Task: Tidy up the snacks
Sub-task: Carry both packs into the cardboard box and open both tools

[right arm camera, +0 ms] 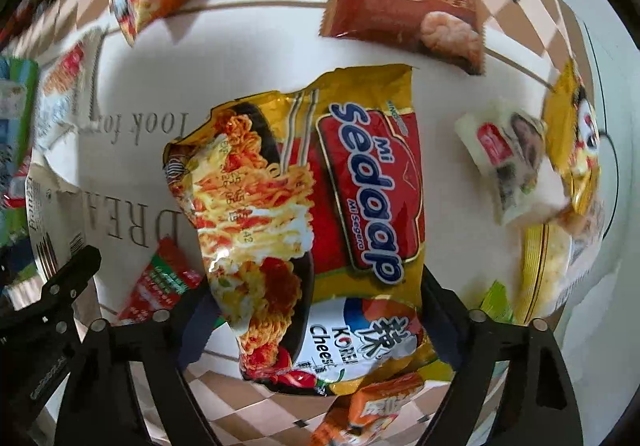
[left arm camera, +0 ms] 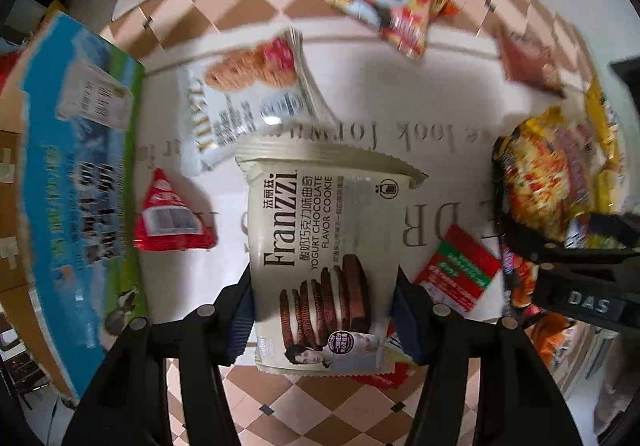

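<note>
Two claws over a snack-strewn bench, both pointing straight down. The left claw is closed on a cream packet of Franzzi cookies, its pads pressing the packet's two long sides near the lower end; the packet appears lifted clear of the cloth. The right claw holds a yellow Mi Sedaap noodle packet between its fingers, jaws set wide to span the bag, which looks pinched and raised as well.

Most of the sorting appears still to come. Loose on the white lettered cloth lie a red triangular packet, a white biscuit bag, a panda-printed orange bag, a small red-and-green sachet, a brown-red snack bag and a small white wrapped cake, scattered with no evident grouping. A blue-and-green carton stands at the left edge; whether it is the destination cannot be told. Judged so, two items are in hand and none is visibly sorted yet.
</note>
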Tool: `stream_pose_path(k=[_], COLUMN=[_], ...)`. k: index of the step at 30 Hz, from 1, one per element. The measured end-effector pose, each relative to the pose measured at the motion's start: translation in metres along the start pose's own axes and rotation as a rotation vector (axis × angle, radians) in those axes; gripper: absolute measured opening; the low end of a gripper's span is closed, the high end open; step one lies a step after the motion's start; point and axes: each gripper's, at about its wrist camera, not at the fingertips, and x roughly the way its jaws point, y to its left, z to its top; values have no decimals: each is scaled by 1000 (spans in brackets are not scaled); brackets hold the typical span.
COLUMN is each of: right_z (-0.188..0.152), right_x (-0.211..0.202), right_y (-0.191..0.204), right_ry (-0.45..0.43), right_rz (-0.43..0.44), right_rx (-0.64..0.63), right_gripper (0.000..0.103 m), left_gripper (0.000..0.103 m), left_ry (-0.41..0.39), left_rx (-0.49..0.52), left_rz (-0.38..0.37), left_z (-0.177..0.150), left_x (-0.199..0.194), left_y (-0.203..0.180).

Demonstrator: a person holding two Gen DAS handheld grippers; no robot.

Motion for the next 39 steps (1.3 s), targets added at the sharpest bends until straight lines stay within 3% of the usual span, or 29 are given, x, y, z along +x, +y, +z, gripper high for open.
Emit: stream_pose_path(k=[6, 9, 14, 16, 20, 23, 26, 29, 35, 39], right_z=[-34, -47, -70, -59, -66, -56, -52, -24, 2, 37], right_x=[-22, -55, -108, -137, -192, -220, -225, -220, -184, -133], right_y=[-4, 0, 34, 47, 91, 136, 195, 247, 335, 355], right_ry=[-19, -57, -125, -151, -205, -216, -211, -190, -125, -81], right_rz=[97, 150, 220, 247, 311, 353, 375, 388, 377, 347], right_rx=[76, 85, 72, 61, 27, 23, 15, 23, 35, 63], right_gripper=[87, 87, 87, 87, 87, 87, 87, 87, 87, 87], left_gripper=[56, 56, 56, 56, 57, 57, 57, 57, 57, 57], left_ry=[-87, -131, -201, -224, -241, -233, -216, -182, -106, -52], left_rx=[-8, -24, -20, -16, -22, -29, -45, -73, -98, -110], left_rz=[-20, -44, -55, -54, -54, -41, -21, -14, -36, -81], left_z=[-19, -23, -15, -17, -15, -8, -3, 5, 26, 43], left_x=[-62, -102, -153, -170, -189, -189, -182, -167, -125, -94], left_y=[11, 26, 71, 92, 148, 194, 249, 298, 362, 386])
